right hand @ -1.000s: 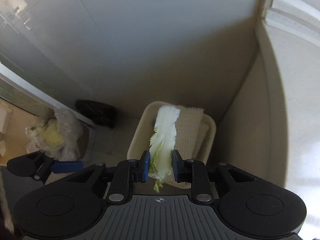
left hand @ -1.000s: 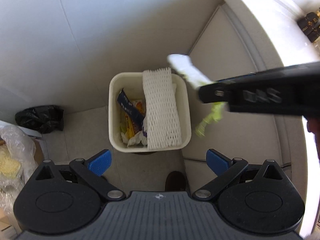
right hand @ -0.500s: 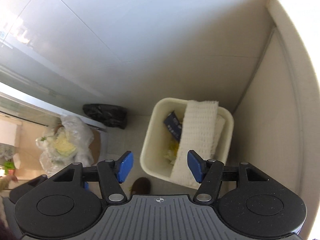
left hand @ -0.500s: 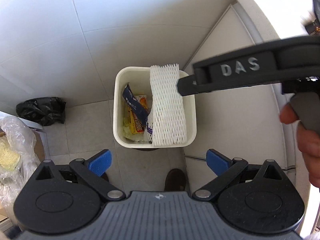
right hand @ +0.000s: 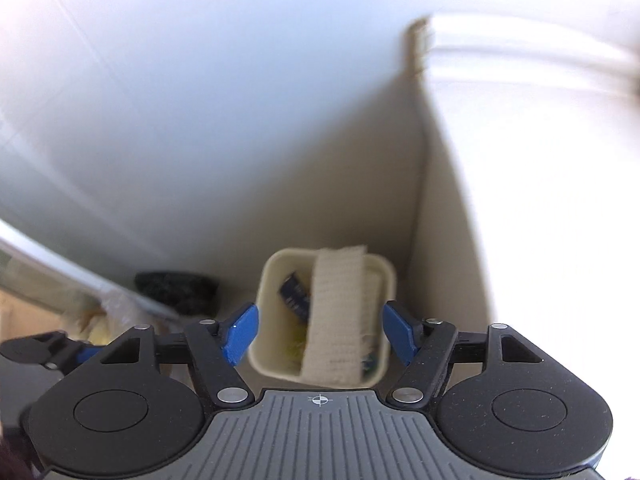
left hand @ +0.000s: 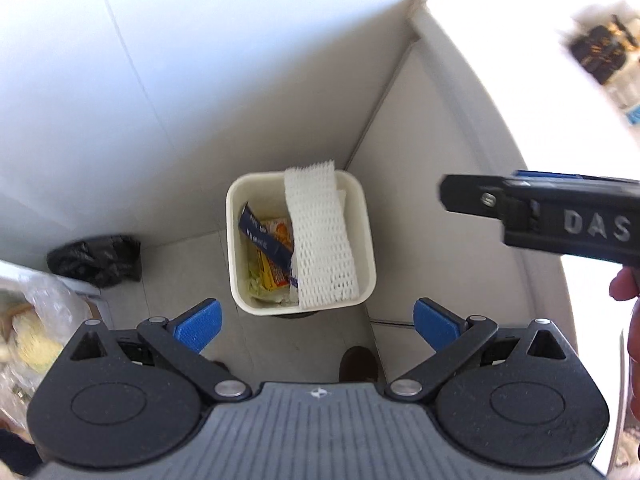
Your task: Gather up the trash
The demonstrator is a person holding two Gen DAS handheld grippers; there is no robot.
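Observation:
A cream square bin [left hand: 236, 248] [right hand: 266, 316] stands on the floor in a corner, far below both grippers. Inside lie a white foam net [left hand: 320, 240] [right hand: 338, 316], a dark blue wrapper [left hand: 262, 236] [right hand: 296, 294], an orange packet [left hand: 276, 268] and pale green leaf scraps [left hand: 254, 282]. My left gripper [left hand: 318, 324] is open with nothing between its blue pads. My right gripper [right hand: 318, 334] has its jaws opening wide, with nothing between them; its black body [left hand: 560, 216] crosses the right side of the left wrist view, held by a hand [left hand: 628, 312].
A black plastic bag [left hand: 96, 258] [right hand: 176, 290] lies on the floor left of the bin. A clear bag with pale cabbage [left hand: 28, 328] sits at the far left. White walls close the corner behind and to the right. A shoe tip [left hand: 358, 364] shows below the bin.
The right gripper let go of the cabbage leaf, which is gone from its jaws, and opened wide. Both grippers rose, so the bin looks smaller. The right gripper body shifted right in the left view.

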